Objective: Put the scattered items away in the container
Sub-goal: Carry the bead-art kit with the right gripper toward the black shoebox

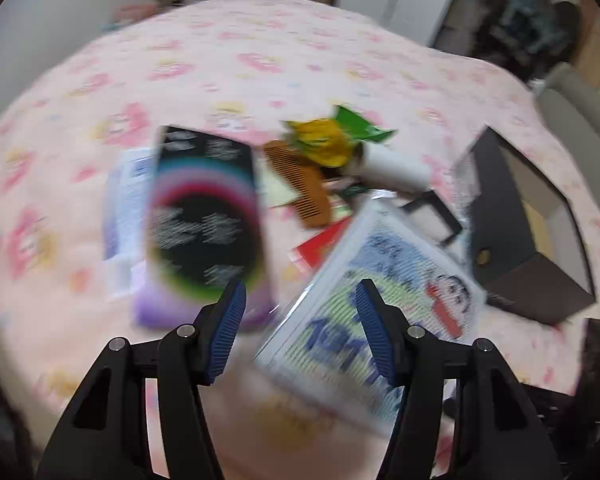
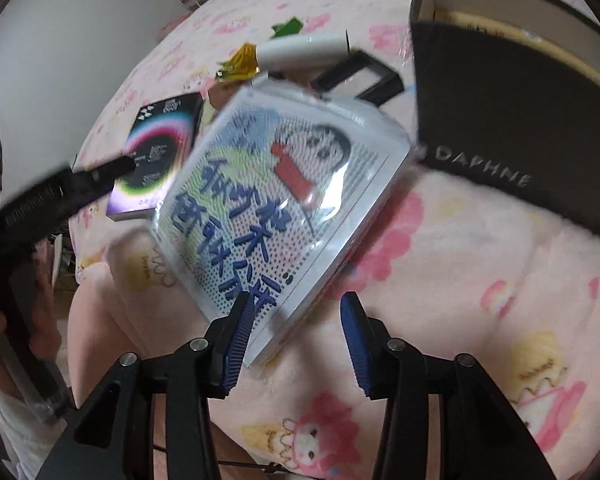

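- Left hand-held gripper (image 1: 300, 300): jaws parted, nothing held.
- Right hand-held gripper (image 2: 296, 312): jaws parted over the one cartoon packet (image 2: 284, 200), nothing gripped.
- One dark box (image 2: 512, 120) is seen on the bed (image 2: 460, 280).

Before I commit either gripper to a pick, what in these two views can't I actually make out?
- Black box, left wrist view: its print is lost to motion blur.
- Dark container, right wrist view: the top edge and near wall hide most of its inside.
- Items under the cartoon packet and comb, left wrist view: covered, unidentifiable.
- Left gripper, right wrist view: blurred, jaws unreadable there.
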Demonstrator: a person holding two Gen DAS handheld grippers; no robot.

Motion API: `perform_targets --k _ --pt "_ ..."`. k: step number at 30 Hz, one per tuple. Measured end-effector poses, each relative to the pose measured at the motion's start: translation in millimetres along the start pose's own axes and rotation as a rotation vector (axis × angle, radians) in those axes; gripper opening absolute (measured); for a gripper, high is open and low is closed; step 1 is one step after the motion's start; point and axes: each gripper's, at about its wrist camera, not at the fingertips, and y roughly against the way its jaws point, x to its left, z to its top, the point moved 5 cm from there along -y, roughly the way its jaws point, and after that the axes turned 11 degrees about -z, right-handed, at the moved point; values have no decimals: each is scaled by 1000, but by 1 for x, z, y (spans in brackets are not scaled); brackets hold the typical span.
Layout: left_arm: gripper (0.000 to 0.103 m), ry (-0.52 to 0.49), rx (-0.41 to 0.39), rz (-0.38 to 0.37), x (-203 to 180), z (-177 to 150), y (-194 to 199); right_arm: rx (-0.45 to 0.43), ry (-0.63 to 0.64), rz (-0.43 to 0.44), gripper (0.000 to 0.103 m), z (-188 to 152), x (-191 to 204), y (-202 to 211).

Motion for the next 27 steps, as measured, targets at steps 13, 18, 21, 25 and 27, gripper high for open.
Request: perform_targets --k 13,18,21,25,27 --pt "56 10 183 -91 10 -26 -40 18 -14 1 46 9 8 -28" --pt "51 0 201 -108 5 -46 -22 -17 -35 13 46 14 -2 -15" --pt "50 12 217 -94 5 -50 -26 17 -27 21 52 18 -7 -32" --pt "50 -12 199 -97 -4 -51 -14 4 -12 6 54 19 -7 -31" --pt "51 1 191 -139 -7 -50 -4 -48 1 -20 54 20 -4 -12"
